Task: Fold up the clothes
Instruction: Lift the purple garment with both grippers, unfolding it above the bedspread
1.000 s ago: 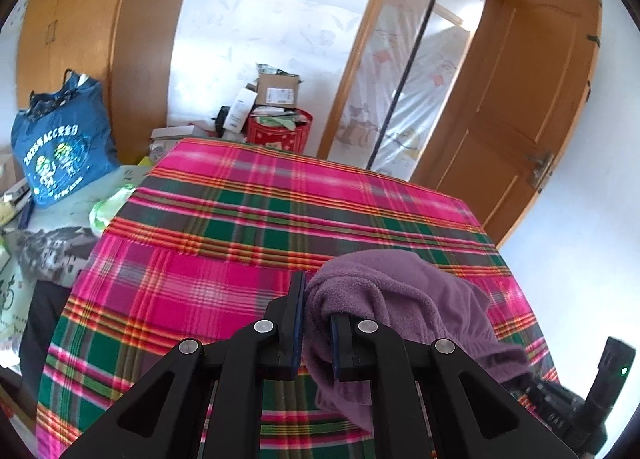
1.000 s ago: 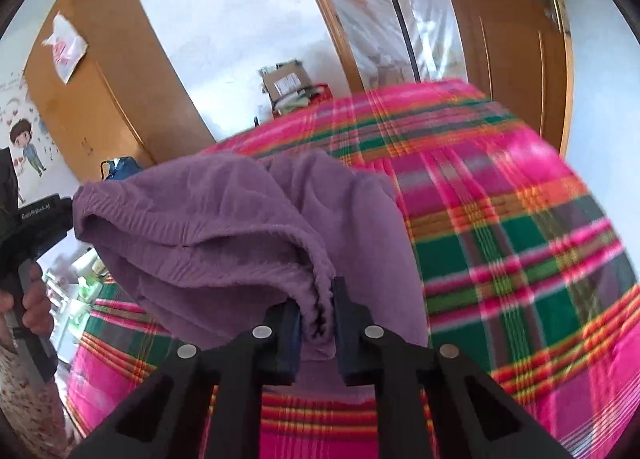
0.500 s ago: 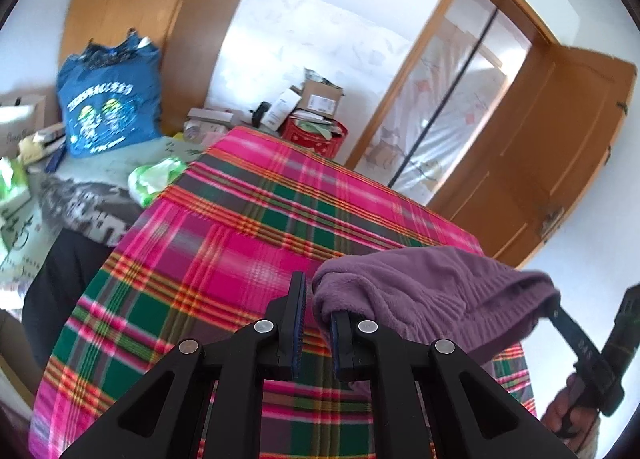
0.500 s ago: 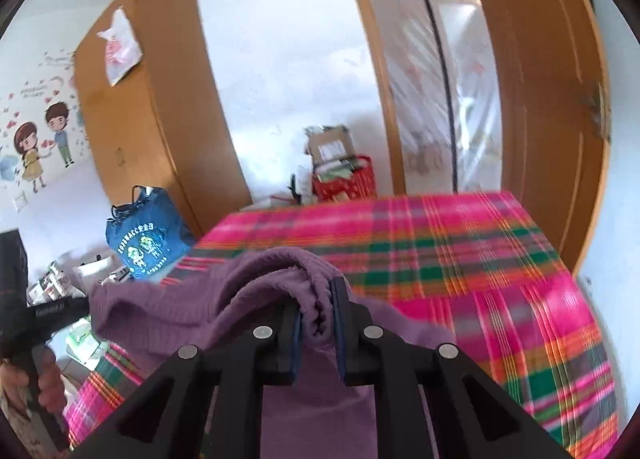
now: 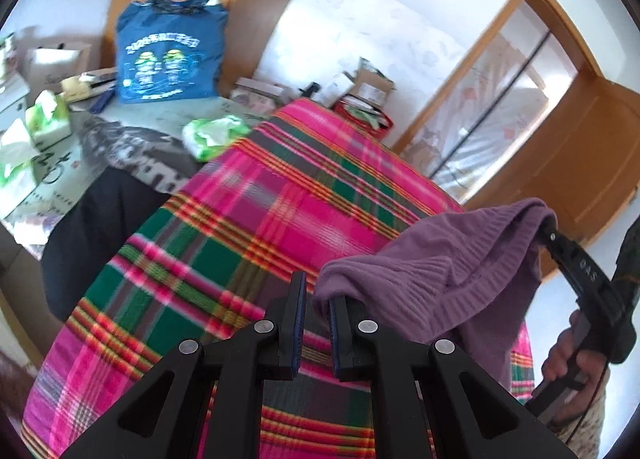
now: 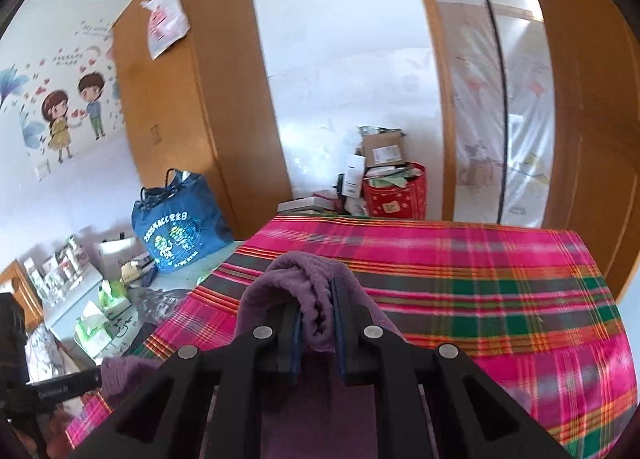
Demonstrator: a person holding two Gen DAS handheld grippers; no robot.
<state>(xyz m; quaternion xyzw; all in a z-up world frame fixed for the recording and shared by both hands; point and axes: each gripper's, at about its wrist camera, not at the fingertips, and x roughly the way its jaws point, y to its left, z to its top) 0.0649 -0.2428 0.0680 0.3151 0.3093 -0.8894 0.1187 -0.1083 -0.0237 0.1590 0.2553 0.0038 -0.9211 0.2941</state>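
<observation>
Two grippers, left and right, hold a purple garment aloft.

Home bedroom, plaid-covered bed, wooden wardrobe, cartoon wall stickers

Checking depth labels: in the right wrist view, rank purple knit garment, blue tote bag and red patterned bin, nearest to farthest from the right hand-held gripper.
1. Purple knit garment: clamped in the right hand-held gripper.
2. Blue tote bag: left, on the side table beside the bed.
3. Red patterned bin: beyond the bed's far edge, by the wall.
</observation>
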